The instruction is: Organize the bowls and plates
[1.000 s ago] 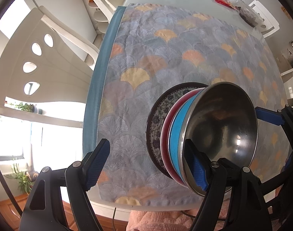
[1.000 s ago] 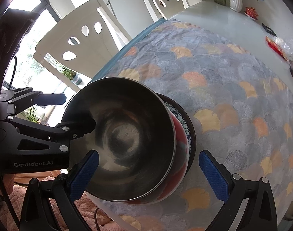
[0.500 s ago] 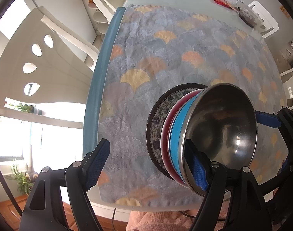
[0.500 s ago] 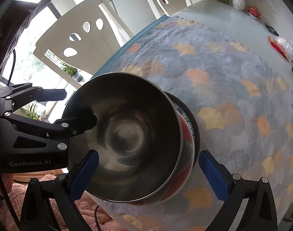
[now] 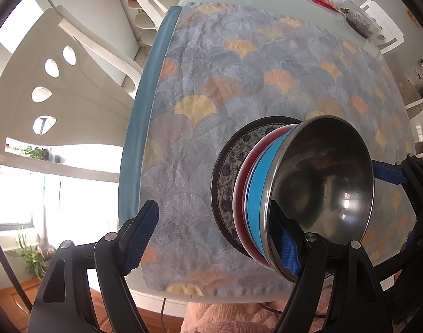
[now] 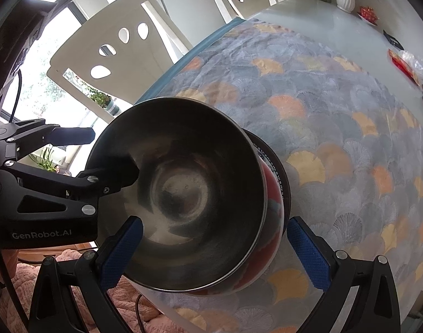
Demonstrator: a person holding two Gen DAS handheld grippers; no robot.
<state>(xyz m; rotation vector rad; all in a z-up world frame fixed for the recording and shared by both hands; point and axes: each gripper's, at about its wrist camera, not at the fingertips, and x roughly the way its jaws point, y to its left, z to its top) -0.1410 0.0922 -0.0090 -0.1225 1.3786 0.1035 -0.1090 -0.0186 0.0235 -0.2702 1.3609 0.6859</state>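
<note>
The sorting looks nearly finished: everything I can see is gathered into one stack on the patterned cloth [image 5: 239,83] near the tabletop's near edge. A steel bowl [image 6: 189,191] sits on top, shiny and empty, nested in a blue bowl [image 5: 257,194], a red bowl [image 5: 240,191], and a dark-rimmed floral plate [image 5: 225,177] at the bottom. The left gripper [image 5: 211,236] has its jaws half-wide, one finger inside the steel bowl's rim, gripping nothing. The right gripper [image 6: 215,252] stands wide, straddling the stack.
</note>
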